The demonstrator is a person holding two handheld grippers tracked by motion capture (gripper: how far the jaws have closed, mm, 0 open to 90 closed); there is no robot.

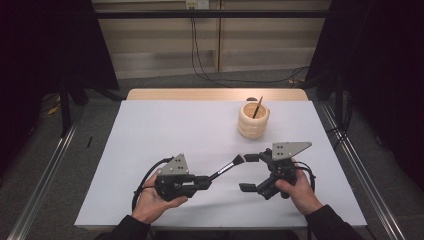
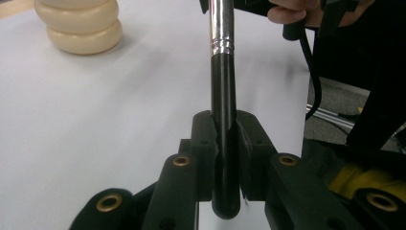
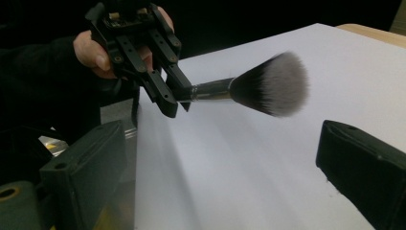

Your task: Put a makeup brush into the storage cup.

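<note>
A makeup brush (image 1: 227, 167) with a black handle, silver ferrule and dark, grey-tipped bristles is held above the white table (image 1: 165, 135). My left gripper (image 1: 206, 181) is shut on its handle; in the left gripper view the jaws clamp the handle (image 2: 224, 72) from both sides. The bristle head (image 3: 273, 86) points toward my right gripper (image 1: 247, 173). That gripper stands open with wide jaws, and the bristles hover just beyond the gap between them. In the right gripper view the left gripper (image 3: 174, 103) grips the brush near the ferrule.
A cream ribbed holder (image 1: 253, 121) stands at the back right of the table with a thin brown stick (image 1: 258, 107) leaning in it; it also shows at the top left of the left gripper view (image 2: 79, 24). Metal rails run along both table sides.
</note>
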